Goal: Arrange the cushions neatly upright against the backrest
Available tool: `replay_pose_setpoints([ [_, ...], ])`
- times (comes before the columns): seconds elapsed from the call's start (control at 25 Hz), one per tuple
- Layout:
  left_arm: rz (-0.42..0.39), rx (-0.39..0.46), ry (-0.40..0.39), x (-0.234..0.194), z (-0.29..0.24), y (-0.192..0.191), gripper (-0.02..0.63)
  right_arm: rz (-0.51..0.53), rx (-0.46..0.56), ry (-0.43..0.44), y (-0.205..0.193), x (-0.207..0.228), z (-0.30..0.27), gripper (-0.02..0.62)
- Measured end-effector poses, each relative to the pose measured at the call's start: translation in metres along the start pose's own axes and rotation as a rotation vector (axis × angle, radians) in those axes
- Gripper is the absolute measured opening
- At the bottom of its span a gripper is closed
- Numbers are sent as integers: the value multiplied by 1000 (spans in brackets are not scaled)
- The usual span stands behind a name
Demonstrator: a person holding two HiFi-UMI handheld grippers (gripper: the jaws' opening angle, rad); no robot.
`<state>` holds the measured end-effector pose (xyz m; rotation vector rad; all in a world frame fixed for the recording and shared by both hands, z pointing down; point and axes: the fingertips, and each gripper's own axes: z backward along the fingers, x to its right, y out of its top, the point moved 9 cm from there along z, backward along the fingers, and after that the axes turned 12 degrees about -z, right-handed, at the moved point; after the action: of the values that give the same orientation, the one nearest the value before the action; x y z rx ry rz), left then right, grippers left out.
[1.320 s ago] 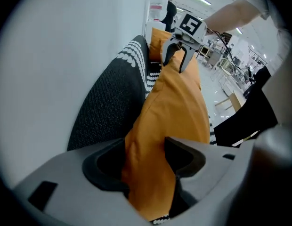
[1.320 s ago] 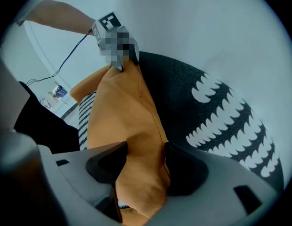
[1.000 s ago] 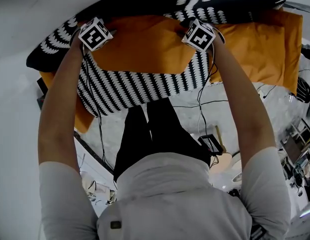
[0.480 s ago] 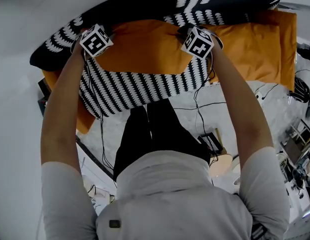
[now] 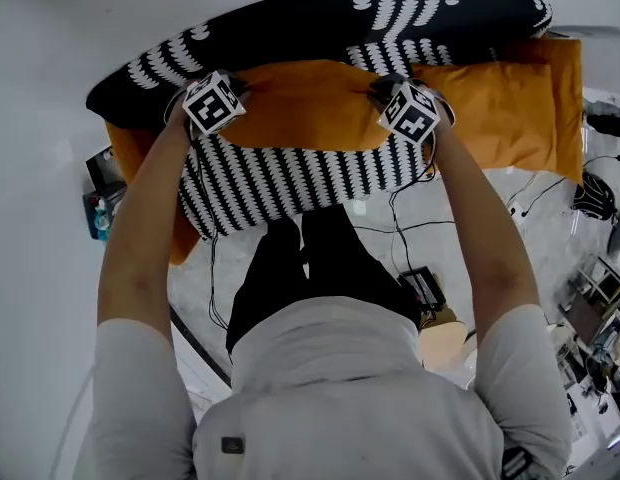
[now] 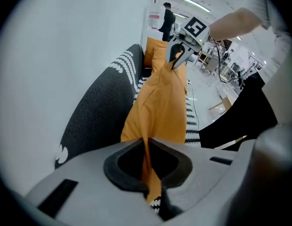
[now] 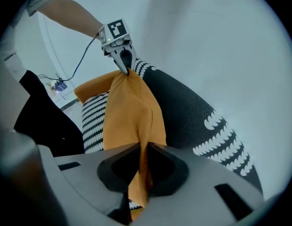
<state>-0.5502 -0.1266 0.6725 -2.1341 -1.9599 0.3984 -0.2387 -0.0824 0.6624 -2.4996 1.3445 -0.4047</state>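
- Left gripper (image 6: 147, 147): jaws have just closed and pinch one corner of the orange cushion (image 5: 300, 103).
- Right gripper (image 7: 143, 152): jaws have just closed on the opposite corner.
- The cushion is stretched between both grippers, in front of the backrest (image 5: 320, 18), and is not yet set upright.
- The second orange cushion (image 5: 515, 108), at the sofa's right end, likely also needs arranging.

Pale floor (image 5: 555, 243), speckled. Thin black cables (image 5: 394, 230) trail loose across it. A small black box (image 5: 422, 286) lies among the cables, and a tan, rounded object (image 5: 446, 344) sits just beside it. At the left edge of the head view stands a blue-topped item (image 5: 98, 217), possibly a bottle; the view is too poor to confirm. Plain white wall (image 5: 50, 78). Cluttered furniture (image 5: 602, 288) at far right. A distant person (image 6: 167, 19) stands under ceiling strip lights (image 6: 195, 4).
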Motion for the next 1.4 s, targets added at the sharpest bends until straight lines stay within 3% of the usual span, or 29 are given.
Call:
replay_pose_setpoints([
  [0.4, 96, 141, 118, 70, 90, -56, 23, 81, 29, -104, 55, -78, 53, 49],
  [0.72, 90, 159, 220, 105, 191, -95, 23, 198, 75, -167, 126, -143, 108, 49],
  [1.04, 159, 132, 284, 144, 258, -118, 23, 344, 121, -122, 178, -174, 143, 49],
  [1.4, 265, 65, 340, 164, 286, -127, 23, 475, 147, -8, 199, -177, 136, 49],
])
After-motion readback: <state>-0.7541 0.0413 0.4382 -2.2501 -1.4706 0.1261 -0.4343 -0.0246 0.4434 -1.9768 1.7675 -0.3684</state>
